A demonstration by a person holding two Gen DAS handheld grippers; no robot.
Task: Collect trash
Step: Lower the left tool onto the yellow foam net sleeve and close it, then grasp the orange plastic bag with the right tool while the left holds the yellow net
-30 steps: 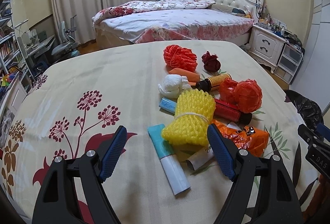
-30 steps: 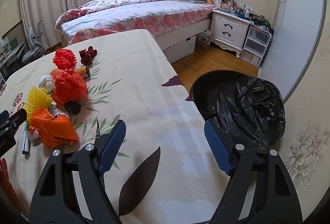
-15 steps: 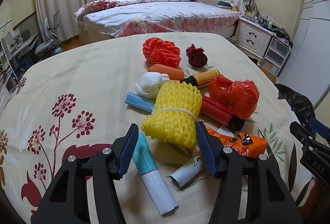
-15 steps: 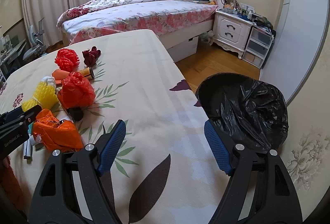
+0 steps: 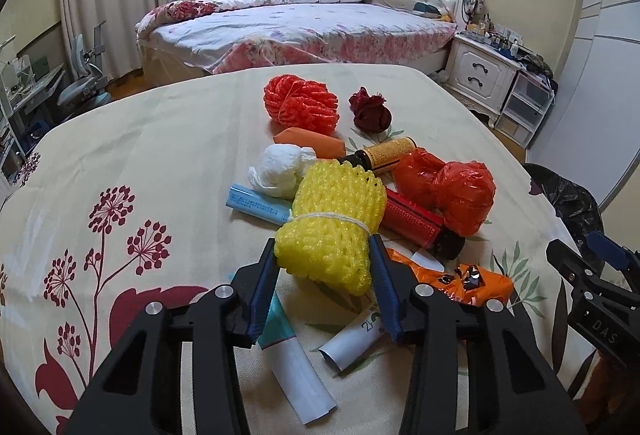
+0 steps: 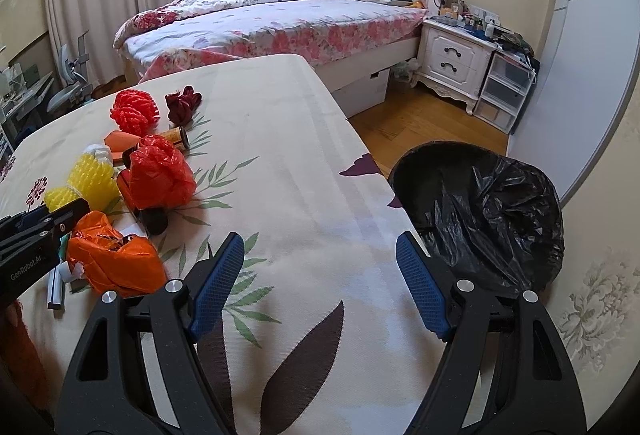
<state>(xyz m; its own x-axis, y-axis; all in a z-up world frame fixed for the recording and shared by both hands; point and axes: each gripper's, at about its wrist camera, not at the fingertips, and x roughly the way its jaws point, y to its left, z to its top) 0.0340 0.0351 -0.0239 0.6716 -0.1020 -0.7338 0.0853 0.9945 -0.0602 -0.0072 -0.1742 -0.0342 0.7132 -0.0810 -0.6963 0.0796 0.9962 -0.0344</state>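
Observation:
A yellow foam net (image 5: 332,219) tied with string lies on the patterned table cover (image 5: 160,155), at the near side of a trash pile. My left gripper (image 5: 322,245) is closing on it, both blue pads touching its lower end. In the right wrist view the net (image 6: 90,179) shows at far left. My right gripper (image 6: 320,241) hangs open over bare cover, with nothing between its fingers. The bin with a black bag (image 6: 480,211) stands just off the table's right edge.
Around the net lie a red plastic bag (image 5: 452,187), an orange wrapper (image 5: 472,279), a red foam net (image 5: 300,103), white tissue (image 5: 280,171), a brown bottle (image 5: 384,153) and several tubes. A bed (image 6: 280,19) and nightstand (image 6: 456,59) stand behind.
My left gripper moved in over the yellow foam net and its jaws narrowed from wide apart until they touch the net's sides. The right gripper stayed put and open.

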